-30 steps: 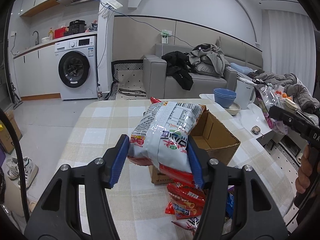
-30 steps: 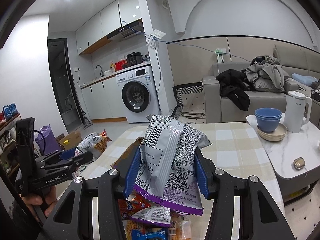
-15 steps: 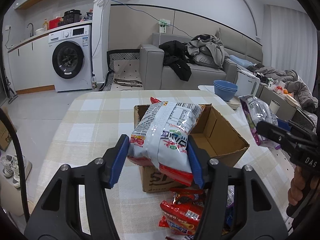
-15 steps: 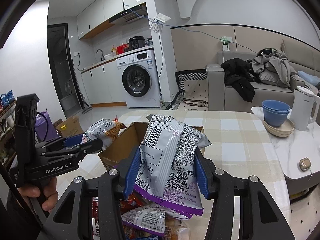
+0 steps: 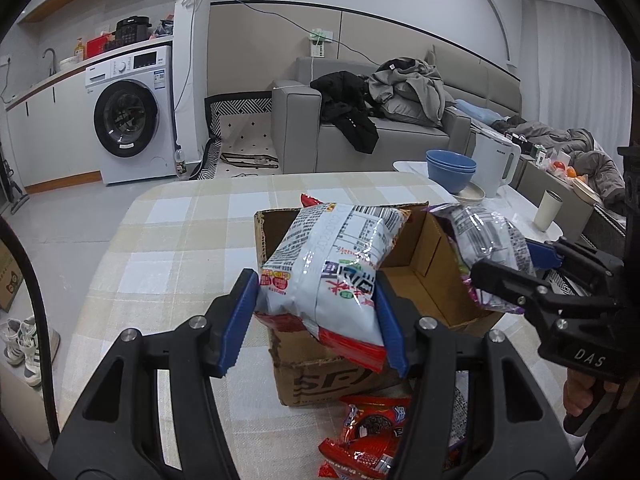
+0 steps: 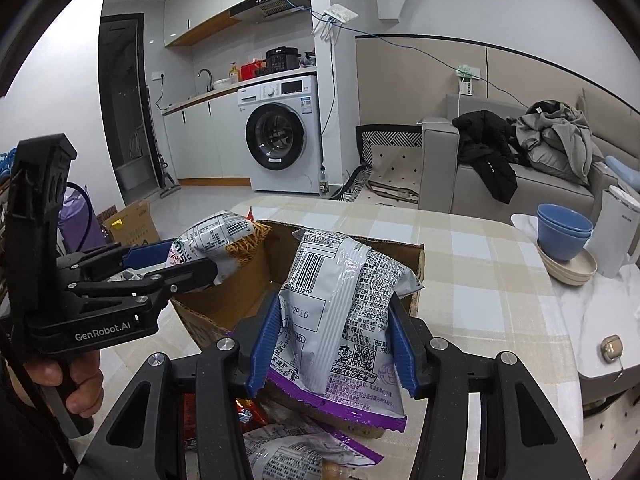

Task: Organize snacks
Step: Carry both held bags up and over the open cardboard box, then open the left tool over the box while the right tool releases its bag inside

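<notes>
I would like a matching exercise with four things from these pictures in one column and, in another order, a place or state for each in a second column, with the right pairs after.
Things
1. red-edged snack bag
2. purple-edged snack bag
3. cardboard box
4. blue bowls

Places or states
A. stacked on a beige plate beside the white kettle
B. clamped in the left gripper
C. open on the checked tablecloth
D. clamped in the right gripper

Pairs: 1-B, 2-D, 3-C, 4-A

the left gripper [image 6: 192, 258] body reads "genrobot.ai"; the right gripper [image 5: 516, 276] body reads "das". the purple-edged snack bag [image 6: 340, 320] shows, possibly, "2r10". the cardboard box [image 5: 320, 380] reads "sf".
</notes>
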{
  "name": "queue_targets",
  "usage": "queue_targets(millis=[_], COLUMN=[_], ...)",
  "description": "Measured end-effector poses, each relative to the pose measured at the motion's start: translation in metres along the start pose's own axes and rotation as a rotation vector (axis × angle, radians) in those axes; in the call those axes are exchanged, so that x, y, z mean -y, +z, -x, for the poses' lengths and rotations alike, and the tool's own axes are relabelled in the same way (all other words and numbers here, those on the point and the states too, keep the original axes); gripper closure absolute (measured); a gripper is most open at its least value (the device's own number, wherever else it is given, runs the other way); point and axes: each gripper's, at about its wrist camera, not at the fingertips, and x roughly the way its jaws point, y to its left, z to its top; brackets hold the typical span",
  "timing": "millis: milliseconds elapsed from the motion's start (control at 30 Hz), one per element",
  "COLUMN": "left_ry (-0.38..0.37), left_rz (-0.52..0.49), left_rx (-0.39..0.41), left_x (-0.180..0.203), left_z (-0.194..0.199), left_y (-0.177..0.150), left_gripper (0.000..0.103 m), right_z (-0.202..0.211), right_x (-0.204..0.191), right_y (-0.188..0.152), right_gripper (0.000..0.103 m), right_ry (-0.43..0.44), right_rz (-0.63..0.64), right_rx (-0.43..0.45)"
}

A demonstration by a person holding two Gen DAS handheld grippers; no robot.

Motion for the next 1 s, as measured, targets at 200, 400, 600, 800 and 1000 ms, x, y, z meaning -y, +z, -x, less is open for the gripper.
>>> queue_targets(millis=[200, 400, 600, 800, 1000], left_ry=[0.008, 0.019, 0.004, -0.008, -0.009], left_rz=[-0.023, -0.056, -0.066, -0.071, -0.061], left_rx=[-0.003, 0.001, -0.007, 0.002, 0.046], left_x=[0.005, 0.014, 0.017, 0.021, 0.021], left_z=[-0.016, -0.023, -0.030, -0.023, 0.003], left_y=[0.003, 0.003, 0.003, 0.001, -0.002], left_gripper=[0.049, 0.049, 0.049, 0.045, 0.019], right_z=[-0.012, -0.023, -0.032, -0.026, -0.004], right_x=[0.003, 0.007, 0.007, 0.010, 0.024], right_y=[0.000, 0.001, -0.001, -0.003, -0.006], right_gripper=[0.052, 0.052, 0.051, 0.040, 0.006], right_ry=[-0.011, -0.013, -0.013, -0.016, -0.007], right_rz=[0.001, 0.011, 0.023, 0.014, -0.049], right_rx=[-0.014, -0.021, -0.032, -0.019, 0.027])
